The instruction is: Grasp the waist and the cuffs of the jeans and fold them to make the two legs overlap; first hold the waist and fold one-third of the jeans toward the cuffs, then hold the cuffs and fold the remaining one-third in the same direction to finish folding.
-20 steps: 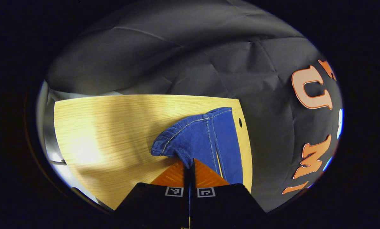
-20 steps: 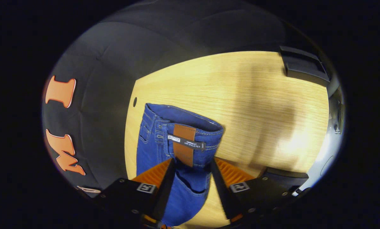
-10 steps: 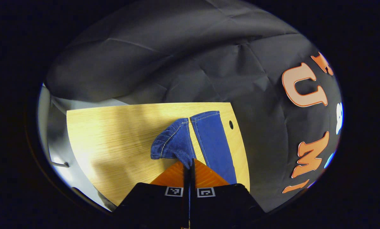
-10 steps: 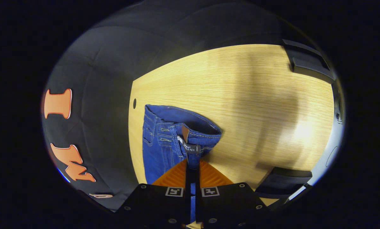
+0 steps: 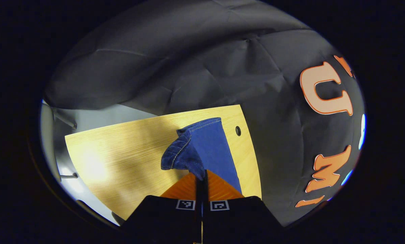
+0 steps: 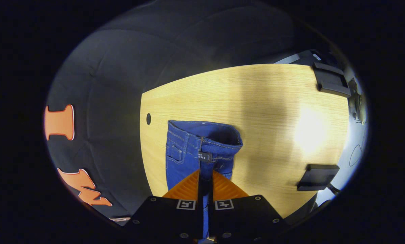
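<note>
your left gripper (image 5: pixel 201 176) has its jaws pinching the cuff (image 5: pixel 184 156) of one leg, pressed together on a bunched bit of hem that's lifted off the table (image 5: pixel 121 149). just past it the other leg (image 5: pixel 212 149) lies flat along the table edge, near the small hole (image 5: pixel 238 130), with the booth wall behind.

your right gripper (image 6: pixel 204 178) has its jaws clamped on the waist (image 6: pixel 209 147) of the jeans (image 6: pixel 182 159), right by the little tab at the waistband, and the waist is raised and gaping open. further out there's bare table and two dark blocks (image 6: pixel 319 176) toward the far side.

denim like this looks soft but fairly heavy and thick at the seams, so i'd guess it sags between your two grips and won't slip easily. the hem and waistband are the stiffest bits, so they're good places to hold. probably you're mid way through laying one leg over the other.
</note>
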Demonstrator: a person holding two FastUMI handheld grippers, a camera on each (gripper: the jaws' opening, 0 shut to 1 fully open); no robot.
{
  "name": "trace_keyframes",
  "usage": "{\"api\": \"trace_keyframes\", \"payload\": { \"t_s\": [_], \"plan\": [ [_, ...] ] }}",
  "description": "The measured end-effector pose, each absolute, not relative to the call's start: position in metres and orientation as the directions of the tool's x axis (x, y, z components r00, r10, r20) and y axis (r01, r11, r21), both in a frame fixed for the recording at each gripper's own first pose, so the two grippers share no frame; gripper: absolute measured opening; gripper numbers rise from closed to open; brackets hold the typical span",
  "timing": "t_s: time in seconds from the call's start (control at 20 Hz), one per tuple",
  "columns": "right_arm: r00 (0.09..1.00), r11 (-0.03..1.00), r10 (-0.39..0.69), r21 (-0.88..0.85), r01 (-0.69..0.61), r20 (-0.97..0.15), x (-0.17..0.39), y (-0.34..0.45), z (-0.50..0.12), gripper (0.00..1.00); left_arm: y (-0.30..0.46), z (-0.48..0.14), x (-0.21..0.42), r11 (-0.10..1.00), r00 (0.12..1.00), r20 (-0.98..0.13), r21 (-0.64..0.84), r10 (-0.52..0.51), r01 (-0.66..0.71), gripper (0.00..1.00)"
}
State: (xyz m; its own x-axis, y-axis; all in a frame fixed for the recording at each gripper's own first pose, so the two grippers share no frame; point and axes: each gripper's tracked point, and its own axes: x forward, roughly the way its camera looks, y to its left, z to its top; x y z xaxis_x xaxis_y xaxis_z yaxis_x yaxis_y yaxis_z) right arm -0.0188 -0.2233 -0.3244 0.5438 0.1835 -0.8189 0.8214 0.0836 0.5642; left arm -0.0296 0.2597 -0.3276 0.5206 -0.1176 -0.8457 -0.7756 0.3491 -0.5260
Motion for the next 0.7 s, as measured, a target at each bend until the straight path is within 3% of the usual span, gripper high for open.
{"api": "trace_keyframes", "payload": {
  "t_s": [0.5,0.7],
  "plan": [
    [0.446,0.105,0.183,0.468,0.877,-0.876,0.087,-0.207,-0.339,0.06,0.249,-0.392,0.065,0.493,0.276,-0.93,-0.363,-0.243,-0.791,0.02],
    [0.433,0.11,0.198,0.459,0.881,-0.879,0.131,-0.199,-0.348,0.07,0.25,-0.418,0.097,0.566,0.183,-0.955,-0.288,-0.235,-0.773,0.03]
  ]
}}
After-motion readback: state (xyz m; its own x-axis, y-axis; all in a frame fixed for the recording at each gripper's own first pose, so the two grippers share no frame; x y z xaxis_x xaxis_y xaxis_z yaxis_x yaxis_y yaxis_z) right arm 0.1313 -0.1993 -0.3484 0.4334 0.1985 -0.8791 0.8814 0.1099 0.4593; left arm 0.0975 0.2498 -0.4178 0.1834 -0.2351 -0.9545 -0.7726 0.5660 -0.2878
